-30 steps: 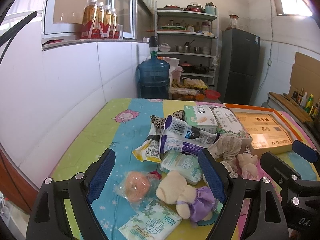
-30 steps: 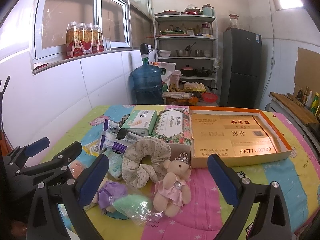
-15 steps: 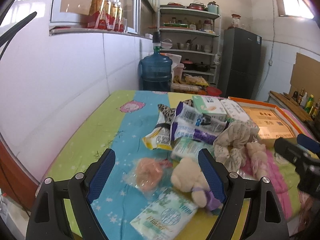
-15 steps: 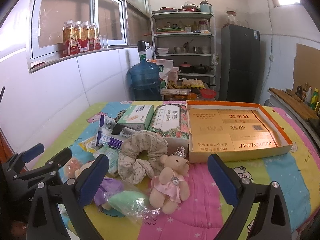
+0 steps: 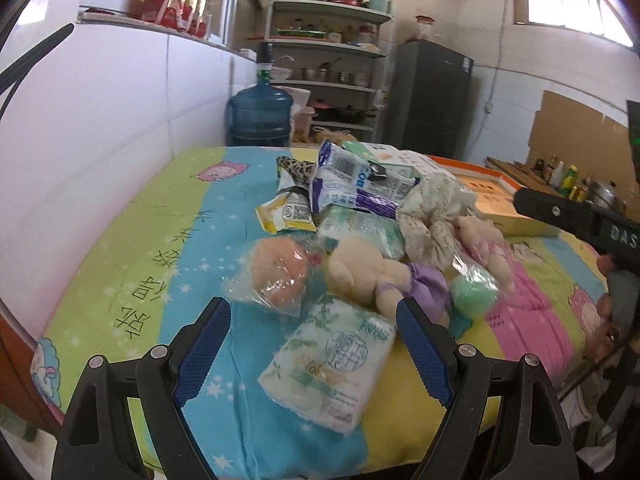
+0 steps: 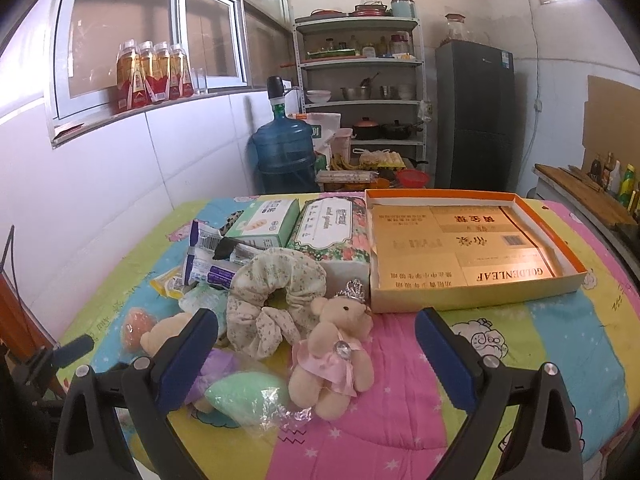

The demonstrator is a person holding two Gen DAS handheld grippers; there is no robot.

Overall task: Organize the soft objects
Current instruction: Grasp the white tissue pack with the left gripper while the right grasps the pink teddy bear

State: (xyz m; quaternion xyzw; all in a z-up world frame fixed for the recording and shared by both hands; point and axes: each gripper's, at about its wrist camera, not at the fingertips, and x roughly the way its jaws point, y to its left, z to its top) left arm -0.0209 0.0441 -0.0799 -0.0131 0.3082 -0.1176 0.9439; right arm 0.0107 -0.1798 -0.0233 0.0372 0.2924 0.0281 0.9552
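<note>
Left gripper (image 5: pixel 310 354): jaws apart, nothing between them, held over the near edge of the table (image 5: pixel 132 256), which is covered by a striped cartoon cloth. A white-and-green tissue pack (image 5: pixel 330 360) lies flat just ahead of the blue pads.

Right gripper (image 6: pixel 316 354): jaws apart, empty, above the near edge. Between its fingers in view sits a small bear in a pink dress (image 6: pixel 334 354), with a silver crown at its head.

Soft objects are heaped left of centre. A floral scrunchie (image 6: pixel 272 292) touches the pink bear's left side. A bear in purple (image 5: pixel 384 280) lies beside a bagged peach-coloured ball (image 5: pixel 278 272) and a bagged green sponge (image 6: pixel 244 394). Behind them are snack and wipe packets (image 5: pixel 352 184), stacked; exact contacts are hard to read in the left view.

An open orange-rimmed box (image 6: pixel 558 236) sits at the far right part of the table, with gold printed card lining its floor. Two tissue boxes (image 6: pixel 328 226) stand against its left wall.
</note>
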